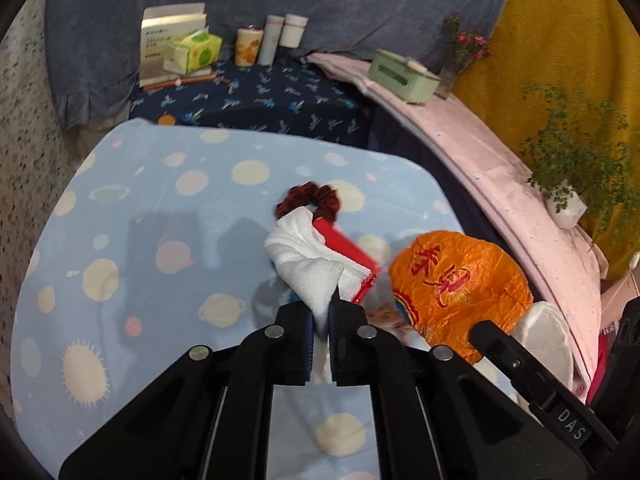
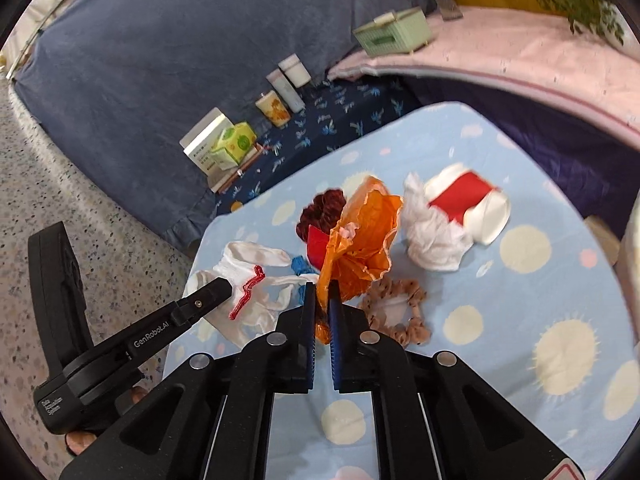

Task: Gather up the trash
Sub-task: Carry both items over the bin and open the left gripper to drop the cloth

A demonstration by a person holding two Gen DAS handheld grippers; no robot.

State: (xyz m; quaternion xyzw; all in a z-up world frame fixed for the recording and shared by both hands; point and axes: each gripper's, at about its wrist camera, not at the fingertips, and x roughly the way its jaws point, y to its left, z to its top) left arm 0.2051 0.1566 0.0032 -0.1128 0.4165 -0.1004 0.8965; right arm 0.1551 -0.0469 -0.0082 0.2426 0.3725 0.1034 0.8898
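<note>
In the left wrist view my left gripper [image 1: 320, 310] is shut on a crumpled white napkin with a red zigzag edge [image 1: 308, 258], held above the light blue planet-print tablecloth [image 1: 160, 200]. A red piece [image 1: 346, 242] shows behind the napkin. To its right hangs an orange wrapper [image 1: 460, 280]. In the right wrist view my right gripper [image 2: 322, 294] is shut on that orange wrapper [image 2: 360, 236]. The left gripper [image 2: 212, 290] stands at the left with the napkin [image 2: 244, 272]. A white tissue wad [image 2: 430, 236] and a red-and-white paper cup [image 2: 472, 204] lie on the cloth [image 2: 540, 300].
A dark red scrunchie [image 1: 308, 200] and a beige scrunchie [image 2: 396, 314] lie on the cloth. At the back stand a tissue pack [image 1: 194, 50], a box and bottles [image 1: 280, 36]. A green tissue box [image 1: 402, 74] and plants sit on the pink ledge at right. Speckled floor [image 2: 60, 184] lies left.
</note>
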